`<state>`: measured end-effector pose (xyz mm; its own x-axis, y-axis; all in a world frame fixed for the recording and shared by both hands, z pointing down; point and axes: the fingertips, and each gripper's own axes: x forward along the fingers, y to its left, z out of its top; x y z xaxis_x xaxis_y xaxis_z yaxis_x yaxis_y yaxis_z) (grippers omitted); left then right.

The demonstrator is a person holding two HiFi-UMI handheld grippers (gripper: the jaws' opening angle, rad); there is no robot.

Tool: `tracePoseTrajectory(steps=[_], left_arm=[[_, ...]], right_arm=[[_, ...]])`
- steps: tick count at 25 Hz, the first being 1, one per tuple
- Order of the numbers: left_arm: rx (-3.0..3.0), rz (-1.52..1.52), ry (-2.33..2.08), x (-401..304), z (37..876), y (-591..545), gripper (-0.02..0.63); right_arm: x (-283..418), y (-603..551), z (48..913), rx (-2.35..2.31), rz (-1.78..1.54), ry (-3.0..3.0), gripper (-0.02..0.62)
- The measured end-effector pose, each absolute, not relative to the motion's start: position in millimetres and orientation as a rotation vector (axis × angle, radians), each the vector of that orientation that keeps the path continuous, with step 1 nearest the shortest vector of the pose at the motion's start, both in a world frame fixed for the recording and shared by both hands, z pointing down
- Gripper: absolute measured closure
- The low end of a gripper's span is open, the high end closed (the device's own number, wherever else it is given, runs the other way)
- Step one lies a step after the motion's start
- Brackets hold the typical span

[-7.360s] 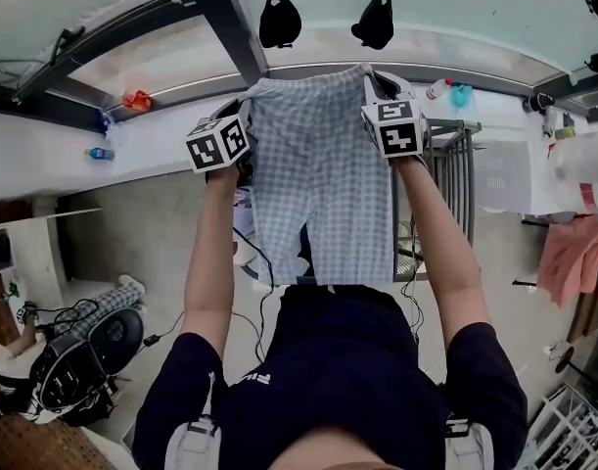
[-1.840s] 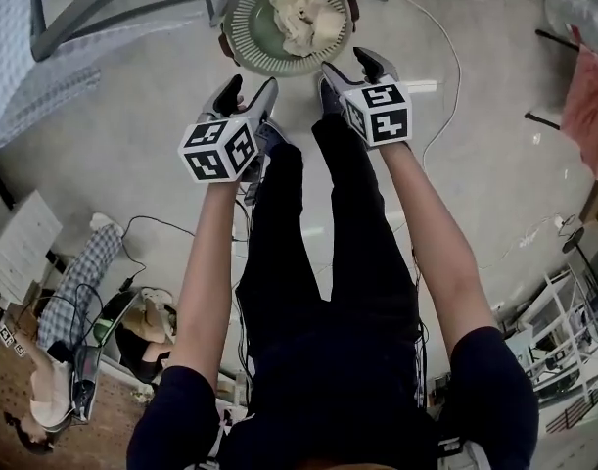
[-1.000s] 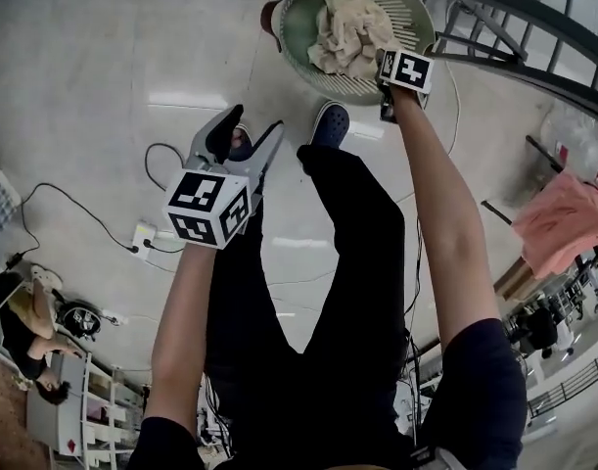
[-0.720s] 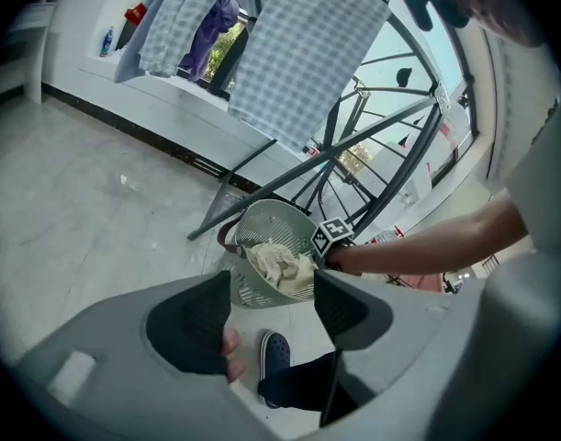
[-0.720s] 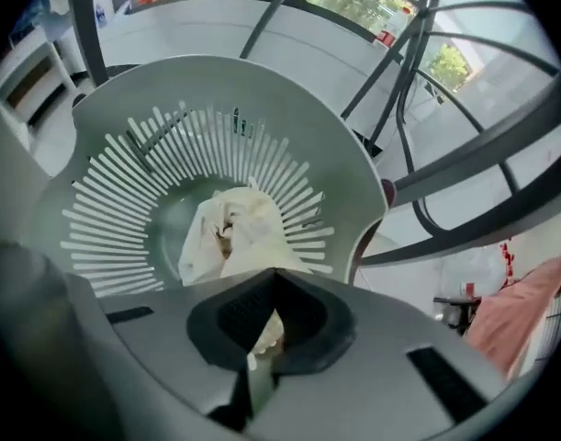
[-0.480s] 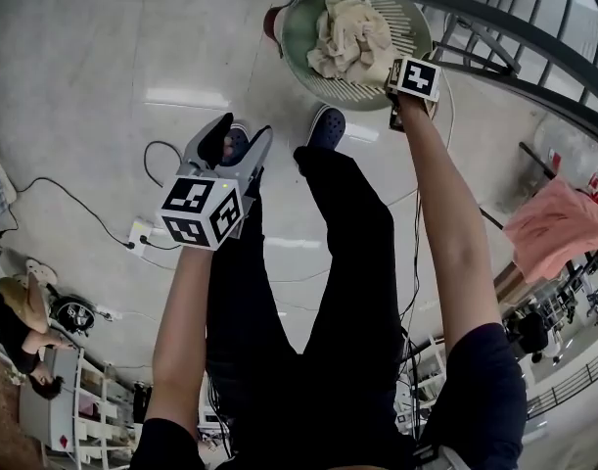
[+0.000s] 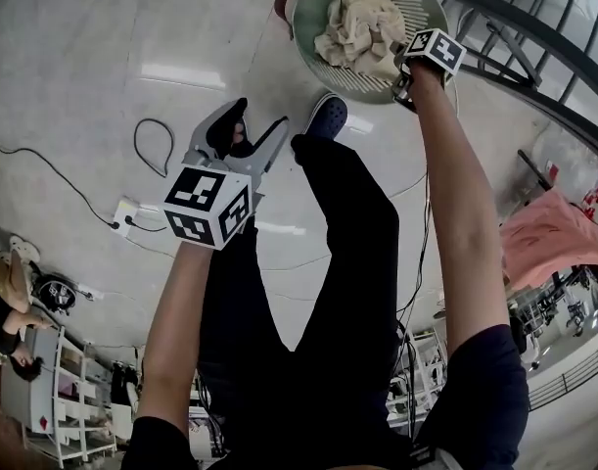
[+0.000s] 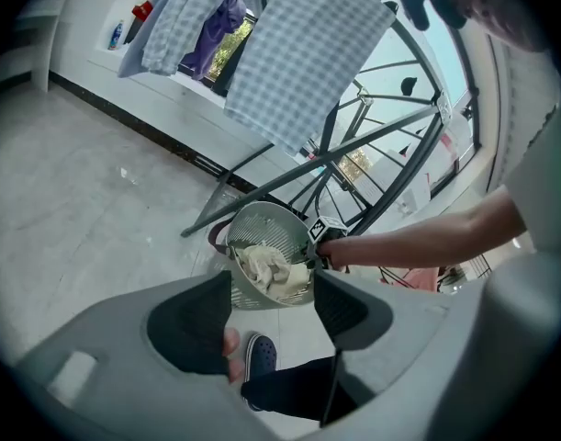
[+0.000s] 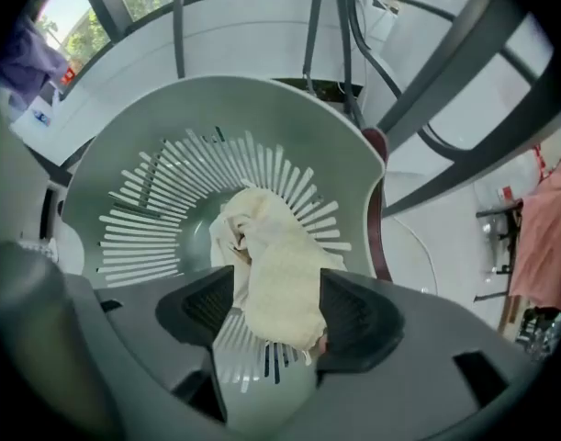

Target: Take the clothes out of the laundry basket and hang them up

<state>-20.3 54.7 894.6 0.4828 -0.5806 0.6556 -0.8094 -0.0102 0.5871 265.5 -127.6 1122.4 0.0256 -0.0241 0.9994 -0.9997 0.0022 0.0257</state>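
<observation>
A pale green laundry basket (image 7: pixel 308 37) stands on the floor by my feet, with a crumpled cream cloth (image 7: pixel 357 27) in it. My right gripper (image 7: pixel 404 74) points straight down at the basket's near right side. In the right gripper view a fold of the cream cloth (image 9: pixel 275 265) lies between the right gripper's (image 9: pixel 275 309) pads; its jaws have just been opening and stand wide. The slotted basket wall (image 9: pixel 170 127) rises behind. My left gripper (image 7: pixel 260 117) hovers open and empty above the floor, left of the basket (image 8: pixel 262 228).
A dark metal drying rack (image 8: pixel 353 154) stands over the basket, with a checked garment (image 8: pixel 298 53) hung on it. Its bars (image 7: pixel 533 37) cross right of the basket. A pink cloth (image 7: pixel 553 238) hangs at the right. Cables (image 7: pixel 152 150) lie on the floor.
My right gripper has stayed over the basket's near right side and sunk a little onto the cream cloth. The left gripper has hardly moved.
</observation>
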Motion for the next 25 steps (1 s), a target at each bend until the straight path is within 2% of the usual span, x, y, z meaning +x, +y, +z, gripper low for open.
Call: tracePoseTrajectory(steps=[2,6,7,9,19,25], left_arm=[[1.705,0.281,-1.182,-15.5,896.2,60.6,0.331],[1.689,0.27,-1.169,-9.3,910.8,68.5,0.331],[1.678,0.271,-1.17,-9.8,914.9,70.1,0.331],[1.657,0.269,-1.174,-11.3,919.5,72.1,0.331],[1.662,0.281,-1.134,5.1,878.9,65.9,0.331],[1.721,0.312,-1.079,24.3,813.5,64.7,0.331]], right_arm=[[274.0,-123.0,1134.9,1.271,1.221,-1.151,0.296],[277.3,-122.2,1154.2,1.323,1.318,-1.084,0.304],[276.5,-122.4,1155.8,1.33,1.313,-1.071,0.357],[278.4,-122.8,1153.2,1.329,1.246,-1.058,0.576],[264.9,-118.2,1057.3,1.203,1.091,-1.327,0.586],[238.7,-103.9,947.4,1.073,0.59,-1.601,0.587]])
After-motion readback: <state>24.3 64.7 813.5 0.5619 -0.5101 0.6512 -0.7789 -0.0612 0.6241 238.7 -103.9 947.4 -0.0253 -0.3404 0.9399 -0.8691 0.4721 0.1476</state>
